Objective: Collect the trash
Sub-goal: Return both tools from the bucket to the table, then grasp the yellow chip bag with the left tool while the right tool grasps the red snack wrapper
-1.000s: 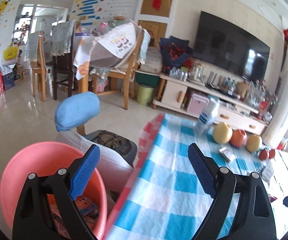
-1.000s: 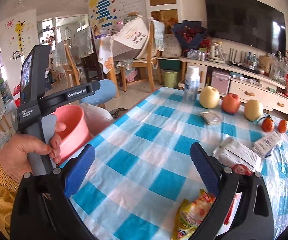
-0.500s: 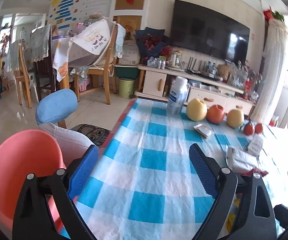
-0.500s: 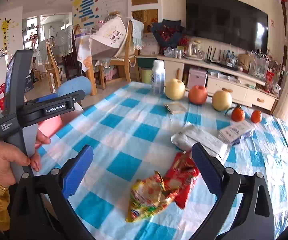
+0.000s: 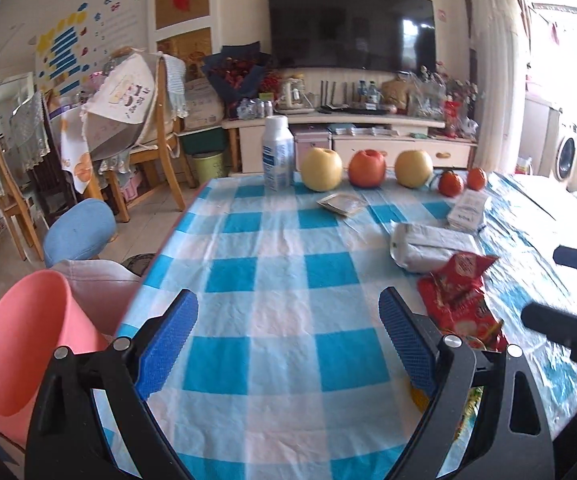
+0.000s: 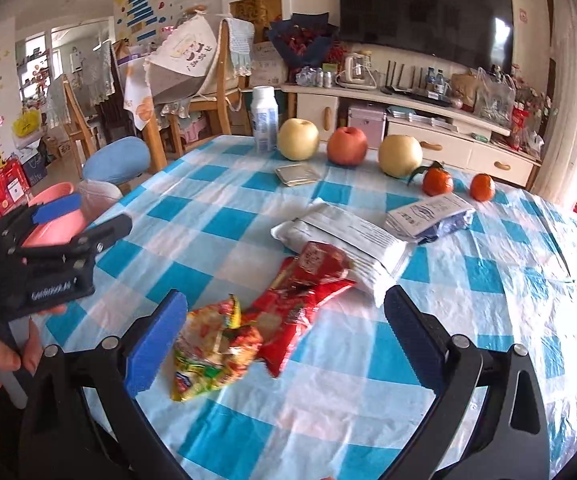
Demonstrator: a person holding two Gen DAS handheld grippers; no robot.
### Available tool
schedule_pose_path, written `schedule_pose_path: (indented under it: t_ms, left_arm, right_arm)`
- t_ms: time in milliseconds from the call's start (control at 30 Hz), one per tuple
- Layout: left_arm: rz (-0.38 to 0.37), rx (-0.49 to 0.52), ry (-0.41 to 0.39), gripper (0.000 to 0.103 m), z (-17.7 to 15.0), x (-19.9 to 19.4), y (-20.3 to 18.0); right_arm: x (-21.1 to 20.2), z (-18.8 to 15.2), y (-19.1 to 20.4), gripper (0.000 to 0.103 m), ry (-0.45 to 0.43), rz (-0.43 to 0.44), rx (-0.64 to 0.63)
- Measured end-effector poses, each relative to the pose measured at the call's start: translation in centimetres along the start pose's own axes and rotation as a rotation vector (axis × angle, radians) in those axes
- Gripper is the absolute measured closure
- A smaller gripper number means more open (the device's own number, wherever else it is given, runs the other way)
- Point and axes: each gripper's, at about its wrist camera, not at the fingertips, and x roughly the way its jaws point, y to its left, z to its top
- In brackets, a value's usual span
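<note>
A: What lies in front of the right gripper [image 6: 284, 328]?

B: Its blue-padded jaws are spread wide and hold nothing. Between them and just ahead, on the blue-and-white checked tablecloth [image 6: 216, 224], lie a crumpled yellow-and-red snack wrapper [image 6: 212, 348] and, touching it, a shiny red foil wrapper [image 6: 300, 292]. Beyond those rests a white plastic pouch [image 6: 344, 236].

A: How would they handle?

B: Probably very light, thin, crinkly and slippery. I would pinch the yellow wrapper's bunched, raised middle, not a flat edge.

A: And the left gripper [image 5: 288, 344]?

B: Also released and empty, over bare cloth. A pink plastic bin [image 5: 20, 344] sits to its left, below the table edge.
</note>
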Motion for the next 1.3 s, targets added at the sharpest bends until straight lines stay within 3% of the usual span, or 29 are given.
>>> schedule_pose_path:
  t_ms: [567,800,900,1167,1300]
  left_arm:
    - [-0.181,0.173,0.097,0.012,-2.5,0.1,-7.4]
    - [-0.220,0.193,0.158,0.012,-3.9,0.9,-9.5]
    - [-0.214,0.207,0.190,0.012,-4.5,1.6,-10.1]
    - [-0.199,0.178,0.209,0.012,-4.3,2.7,-10.0]
    - [-0.196,0.183,0.217,0.026,-4.1,3.1,-10.3]
  right_arm:
    - [-1.8,0.1,-12.0,0.004,-0.015,-0.076,0.285]
    - [-0.7,-0.1,-15.6,0.004,0.034,-0.022,0.419]
    - [-0.1,-0.1,-16.4,0.004,0.060,0.018,0.471]
    - [1.2,0.5,-16.5,0.004,0.087,0.034,0.452]
    - [2.0,0.7,-15.6,0.004,0.114,0.061,0.421]
